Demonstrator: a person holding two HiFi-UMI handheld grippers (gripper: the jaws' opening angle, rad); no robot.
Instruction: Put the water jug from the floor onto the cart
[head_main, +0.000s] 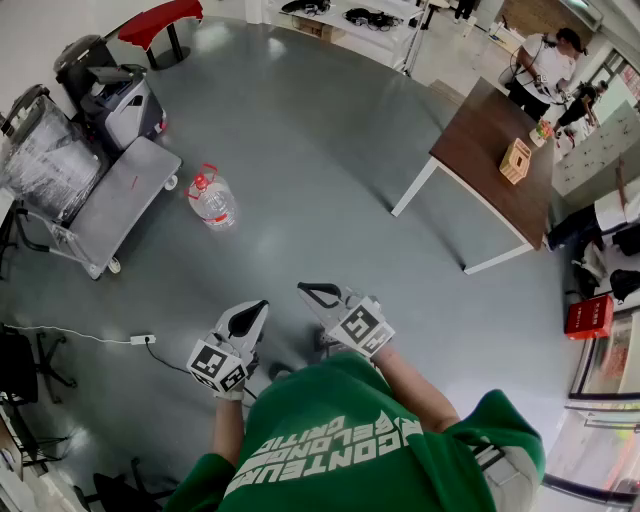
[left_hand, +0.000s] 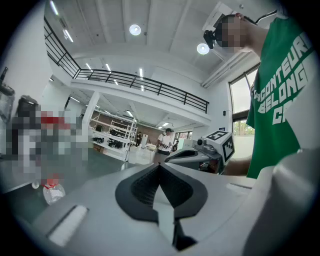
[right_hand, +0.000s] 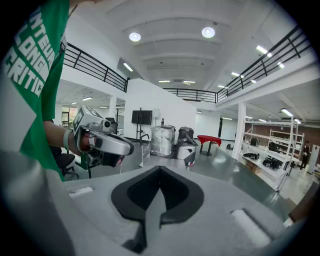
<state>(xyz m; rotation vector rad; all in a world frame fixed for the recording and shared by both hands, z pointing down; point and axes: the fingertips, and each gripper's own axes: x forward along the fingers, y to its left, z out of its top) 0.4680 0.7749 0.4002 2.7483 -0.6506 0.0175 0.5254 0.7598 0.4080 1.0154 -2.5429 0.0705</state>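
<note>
The water jug, clear with a red cap and handle, stands upright on the grey floor beside the flat grey cart. Low at the left of the left gripper view, the jug is small and far off. My left gripper and right gripper hover side by side in front of my body, well short of the jug. Both are shut with nothing in them. The left gripper's jaws meet, and so do the right gripper's.
The cart's far end carries a plastic-wrapped bundle and dark cases. A brown table with a wooden box stands to the right, with people beyond it. A cable and power strip lie on the floor at left.
</note>
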